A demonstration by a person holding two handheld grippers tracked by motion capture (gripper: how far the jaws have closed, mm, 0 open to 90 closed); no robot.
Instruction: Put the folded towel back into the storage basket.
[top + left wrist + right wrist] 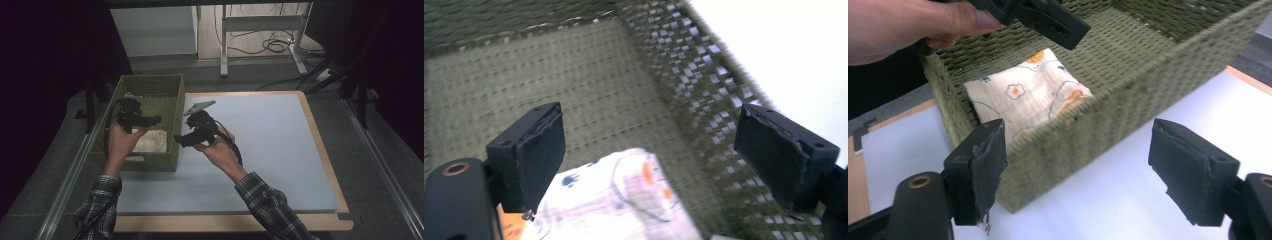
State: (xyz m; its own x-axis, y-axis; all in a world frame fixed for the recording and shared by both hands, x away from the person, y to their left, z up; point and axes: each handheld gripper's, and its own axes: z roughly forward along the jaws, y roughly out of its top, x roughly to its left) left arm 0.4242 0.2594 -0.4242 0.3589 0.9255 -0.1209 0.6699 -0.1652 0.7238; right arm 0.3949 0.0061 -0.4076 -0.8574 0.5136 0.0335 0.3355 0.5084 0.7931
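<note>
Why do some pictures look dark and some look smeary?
High view: dim, with black surroundings and the white mat the brightest part. Left gripper view: the woven basket is streaked with blur and the mat is glared to plain white. Right gripper view: brighter and sharper; the patterned cloth is clear.

High view: dim overall, with deep black at the left and right margins; the pale mat (260, 150) on the table (327, 165) is the brightest area, evenly lit, with soft, weak shadows. Detail is low and grainy.

Left gripper view: motion blur smears the woven basket wall (689, 75); the mat beyond it is blown out to white at upper right. The black pads (541, 155) stay fairly sharp.

Right gripper view: brighter and clearer; the folded cloth (1033, 95) reads well, with slight softness along the basket's near wall.
</note>
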